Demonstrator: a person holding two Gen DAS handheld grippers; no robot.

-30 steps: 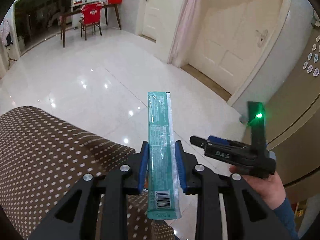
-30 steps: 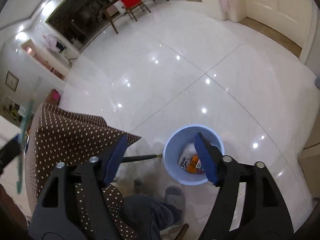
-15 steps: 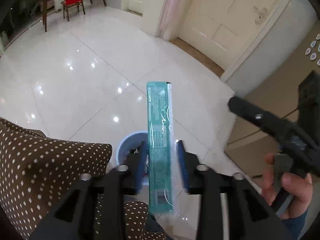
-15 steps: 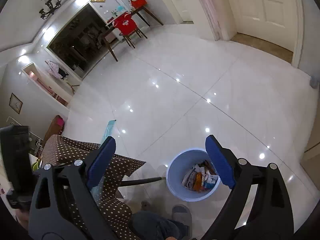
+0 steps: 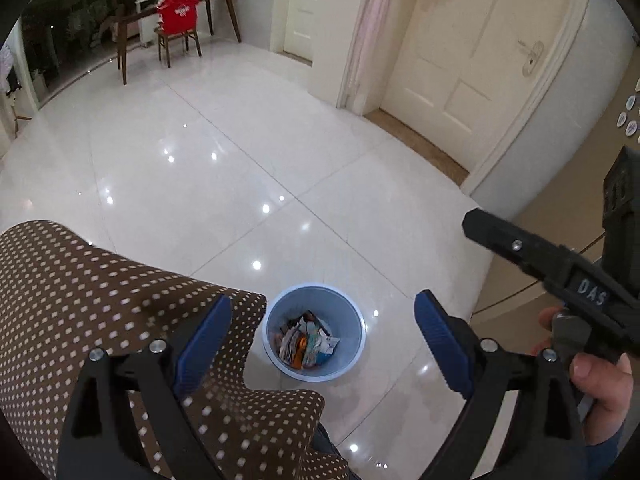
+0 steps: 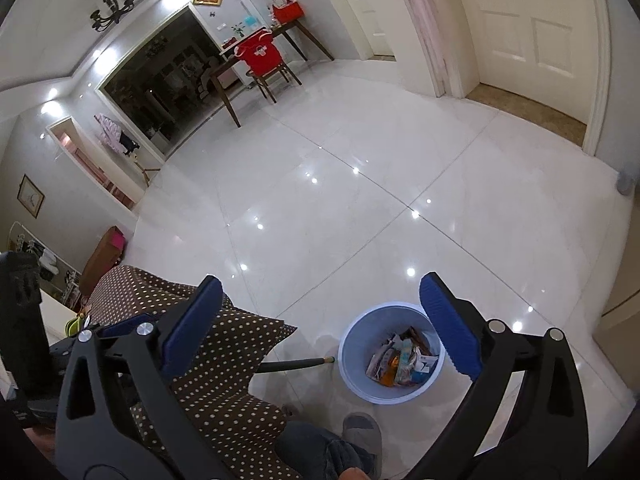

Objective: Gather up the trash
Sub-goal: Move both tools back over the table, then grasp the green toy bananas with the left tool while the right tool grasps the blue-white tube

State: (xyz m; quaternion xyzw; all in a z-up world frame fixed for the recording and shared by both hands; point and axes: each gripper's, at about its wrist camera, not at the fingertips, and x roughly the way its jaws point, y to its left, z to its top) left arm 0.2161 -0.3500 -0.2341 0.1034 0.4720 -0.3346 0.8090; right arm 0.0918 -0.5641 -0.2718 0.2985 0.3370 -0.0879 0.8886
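Note:
A light blue trash bin (image 5: pixel 352 320) stands on the white tile floor and holds several crumpled wrappers (image 5: pixel 306 344). My left gripper (image 5: pixel 320 340) is open and empty, high above the bin, which shows between its blue pads. My right gripper (image 6: pixel 320 328) is open and empty too; the bin (image 6: pixel 352 360) lies below its right finger (image 6: pixel 448 328). The teal wrapper held earlier is not between the fingers now.
A table with a brown polka-dot cloth (image 5: pixel 80 300) is at lower left, its corner next to the bin. A person's slipper (image 6: pixel 360 428) and leg are near the bin. Cream doors (image 5: pixel 460 60) and a desk with a red-covered chair (image 5: pixel 176 24) stand far back.
My left gripper opened and let go of the long teal wrapper, which has left the fingers. Both grippers tilted and shifted above the bin.

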